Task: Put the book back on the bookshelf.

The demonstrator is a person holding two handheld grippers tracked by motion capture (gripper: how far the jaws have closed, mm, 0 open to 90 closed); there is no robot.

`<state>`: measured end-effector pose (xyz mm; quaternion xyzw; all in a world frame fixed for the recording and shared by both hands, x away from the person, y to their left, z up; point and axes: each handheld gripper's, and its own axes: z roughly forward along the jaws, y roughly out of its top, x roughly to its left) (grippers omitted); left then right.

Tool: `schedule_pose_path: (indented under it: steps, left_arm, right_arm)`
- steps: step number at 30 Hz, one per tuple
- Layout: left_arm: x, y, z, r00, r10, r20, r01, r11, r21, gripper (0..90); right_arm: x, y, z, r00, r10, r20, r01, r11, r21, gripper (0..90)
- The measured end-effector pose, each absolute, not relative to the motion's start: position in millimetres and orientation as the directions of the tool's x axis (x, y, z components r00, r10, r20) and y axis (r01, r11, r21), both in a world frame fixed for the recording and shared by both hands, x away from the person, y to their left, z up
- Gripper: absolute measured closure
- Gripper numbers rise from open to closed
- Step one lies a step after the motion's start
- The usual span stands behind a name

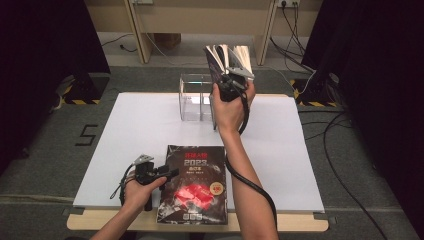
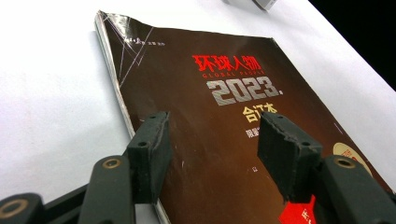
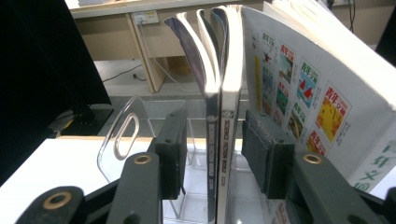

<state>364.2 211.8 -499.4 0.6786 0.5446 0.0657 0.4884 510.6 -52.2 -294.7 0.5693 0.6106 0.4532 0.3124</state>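
— Magazines (image 3: 223,93), a small bunch of them, stand upright on their lower edge between the right gripper (image 3: 217,149) jaws, spines toward the gripper and the long axis vertical. In the high view the pages fan out at the top (image 1: 227,55).

— Clamped?

— No. The pads (image 3: 261,149) stand apart with a gap on each side of the spines, so nothing presses. The bunch sits in the clear acrylic holder (image 1: 196,97) at the far middle of the white table (image 1: 125,130).

— And the left gripper (image 2: 210,149)?

— Jaws spread wide, hovering low over the dark "2023" magazine (image 2: 219,116). Whether the pads (image 2: 152,149) touch its cover, I cannot tell. It lies flat at the near edge, long axis running away from the person.
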Motion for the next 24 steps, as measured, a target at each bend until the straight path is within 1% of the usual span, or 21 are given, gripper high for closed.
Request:
schedule_pose_path:
  steps: [6, 10, 17, 24]
  left_arm:
    - [364, 212, -499, 0.398, 0.804, -0.441, 0.675, 0.069, 0.735, 43.0]
    - [365, 212, -499, 0.396, 0.805, -0.442, 0.676, 0.07, 0.734, 43.0]
    - [365, 213, -499, 0.397, 0.804, -0.442, 0.676, 0.07, 0.734, 43.1]
    - [365, 212, -500, 0.4, 0.805, -0.439, 0.675, 0.065, 0.735, 43.1]
  right_arm:
    - [526, -50, -289, -0.147, 0.984, 0.1, 0.432, -0.027, 0.902, 59.3]
    - [539, -48, -287, -0.142, 0.986, 0.085, 0.463, -0.01, 0.886, 64.0]
    - [558, -43, -291, -0.14, 0.987, 0.077, 0.5, 0.004, 0.866, 66.0]
    - [567, -42, -293, -0.146, 0.987, 0.073, 0.531, 0.016, 0.847, 72.8]
